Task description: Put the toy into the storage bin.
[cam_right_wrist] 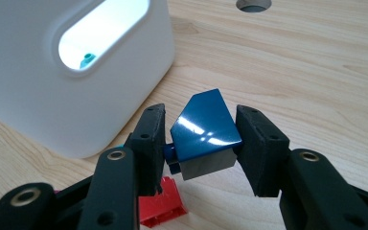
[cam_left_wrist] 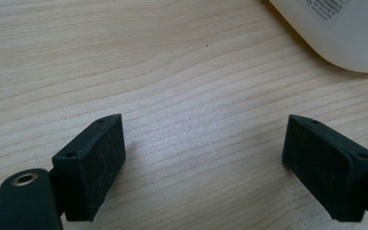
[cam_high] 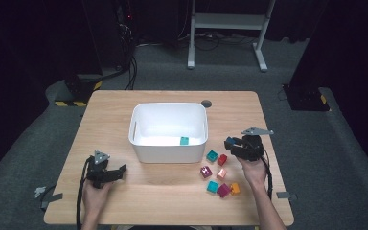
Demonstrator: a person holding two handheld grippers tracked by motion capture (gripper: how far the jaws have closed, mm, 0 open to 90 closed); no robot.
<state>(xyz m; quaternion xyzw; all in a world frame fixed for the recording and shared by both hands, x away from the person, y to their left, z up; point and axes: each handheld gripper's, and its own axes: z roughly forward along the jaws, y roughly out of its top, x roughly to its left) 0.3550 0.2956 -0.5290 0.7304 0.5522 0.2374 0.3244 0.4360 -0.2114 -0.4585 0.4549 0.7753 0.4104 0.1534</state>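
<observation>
Dark curtains and grey carpet surround the wooden counter (cam_high: 124,201). At its middle stands a white bin (cam_high: 168,151) with one teal block (cam_high: 184,141) on its floor. Right of the bin, the right gripper (cam_high: 232,143) is raised above the counter, its jaws closed on a dark blue block (cam_right_wrist: 205,129) that sits tilted between the pads. Near the front left edge, the left gripper (cam_high: 116,171) rests low, jaws wide apart with bare wood between them. Below the right gripper lies a cluster of loose blocks (cam_high: 218,175): teal, red, magenta, pink and orange, perhaps seven in all.
</observation>
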